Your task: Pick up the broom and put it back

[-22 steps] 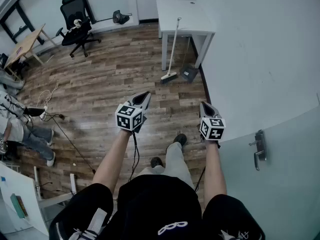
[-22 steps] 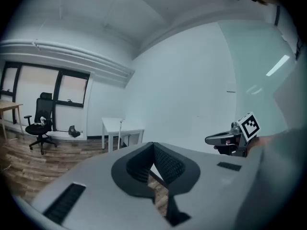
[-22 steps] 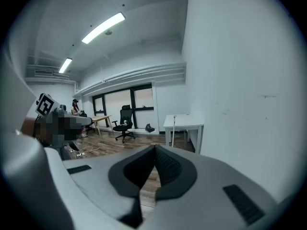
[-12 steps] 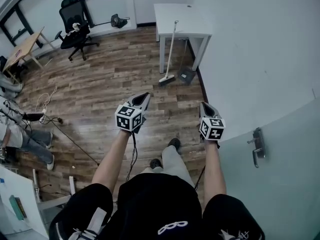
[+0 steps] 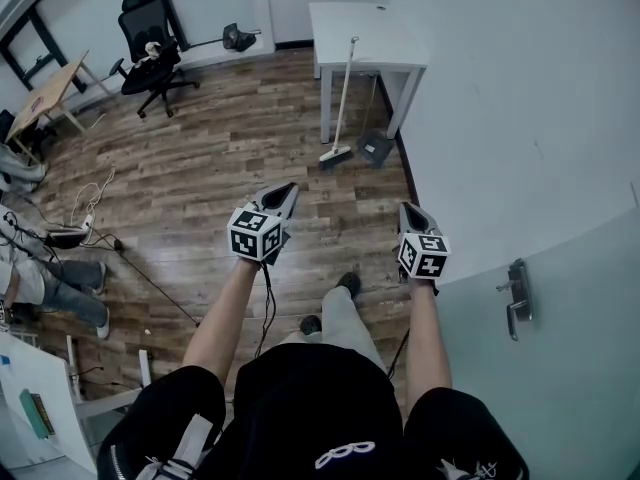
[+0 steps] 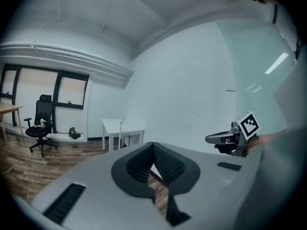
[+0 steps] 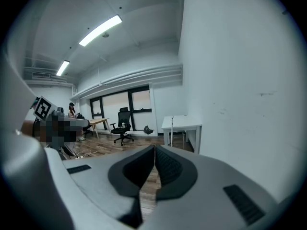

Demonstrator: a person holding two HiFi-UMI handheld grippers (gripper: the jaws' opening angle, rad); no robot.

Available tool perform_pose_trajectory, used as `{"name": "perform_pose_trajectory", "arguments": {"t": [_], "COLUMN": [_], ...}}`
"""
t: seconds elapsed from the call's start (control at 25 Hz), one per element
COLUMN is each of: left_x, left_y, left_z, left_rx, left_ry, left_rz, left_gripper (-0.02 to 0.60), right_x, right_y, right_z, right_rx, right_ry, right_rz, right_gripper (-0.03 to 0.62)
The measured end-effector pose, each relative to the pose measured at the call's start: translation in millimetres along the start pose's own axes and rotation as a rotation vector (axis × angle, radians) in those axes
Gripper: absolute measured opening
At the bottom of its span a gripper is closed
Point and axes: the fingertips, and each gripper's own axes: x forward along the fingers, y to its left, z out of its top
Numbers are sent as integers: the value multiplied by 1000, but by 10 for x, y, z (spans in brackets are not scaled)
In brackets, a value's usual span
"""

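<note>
The broom (image 5: 340,118) leans against the front of a small white table (image 5: 365,33) at the far end of the wood floor, its head on the floor. It shows as a thin handle (image 6: 121,131) in the left gripper view and by the table (image 7: 172,127) in the right gripper view. Both grippers are held out at waist height, well short of the broom. My left gripper (image 5: 289,191) is shut and empty, pads meeting at the tip (image 6: 153,145). My right gripper (image 5: 407,209) is also shut and empty (image 7: 154,147).
A dark dustpan (image 5: 377,148) lies beside the broom head. A white wall runs along the right, with a door and its handle (image 5: 515,303) near me. A black office chair (image 5: 150,43), a wooden desk (image 5: 45,93), floor cables (image 5: 85,230) and a seated person (image 5: 35,278) are at the left.
Both grippers stay shut and keep their place in the head view. The room has shifted only slightly in the picture, and the person's front foot has moved a little.
</note>
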Motion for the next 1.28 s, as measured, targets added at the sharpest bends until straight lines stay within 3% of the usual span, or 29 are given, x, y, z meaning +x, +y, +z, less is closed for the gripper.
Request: {"name": "perform_pose_trajectory", "arguments": {"t": [0.64,1.28], "left_x": [322,702], "left_y": [233,859], "left_z": [-29,48], "left_rx": [-28,-65], "left_ry": [17,28], "left_rz": [-1,50], "left_gripper": [11,11], "right_x": [366,1080], "right_y": [-122,-213], "right_z": [70,234], "right_rx": [-1,-13], "right_ry": [31,74], "right_rz": [-3,24], "right_gripper": [25,25]}}
